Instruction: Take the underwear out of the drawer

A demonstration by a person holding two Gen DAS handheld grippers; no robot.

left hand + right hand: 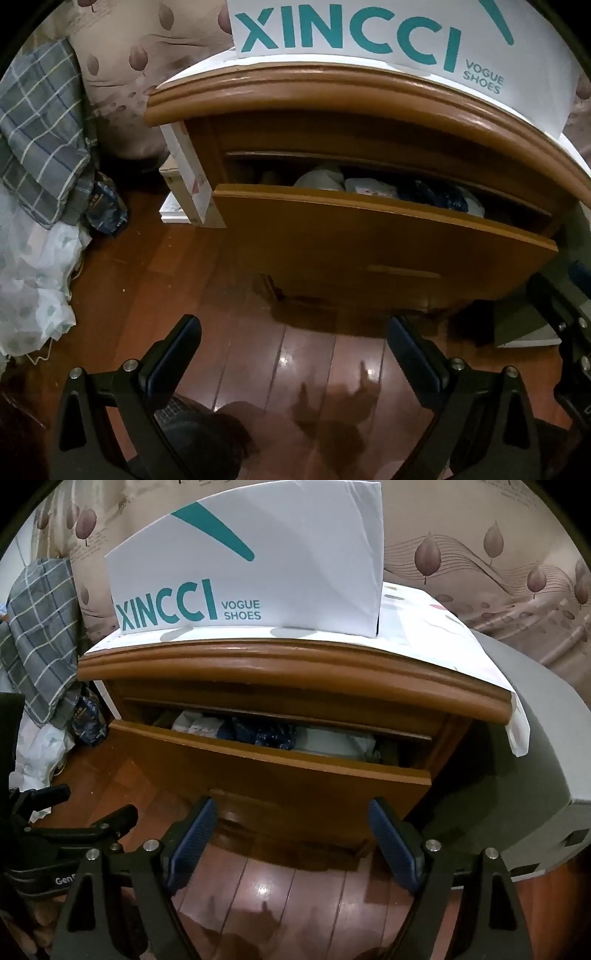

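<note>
On a glossy wooden floor (pixel 258 882) stands a nightstand whose drawer (pixel 266 771) is only partly out, underwear (pixel 262 734) bundled inside; both the left gripper (pixel 293 350) and right gripper (pixel 291 830), jaws apart and empty, should probably widen that gap before reaching in.

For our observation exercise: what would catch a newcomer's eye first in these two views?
The white shoe box with big teal lettering, standing on the wooden nightstand. Below it, the drawer hangs partly open, with dark blue and white clothes bunched inside.
</note>
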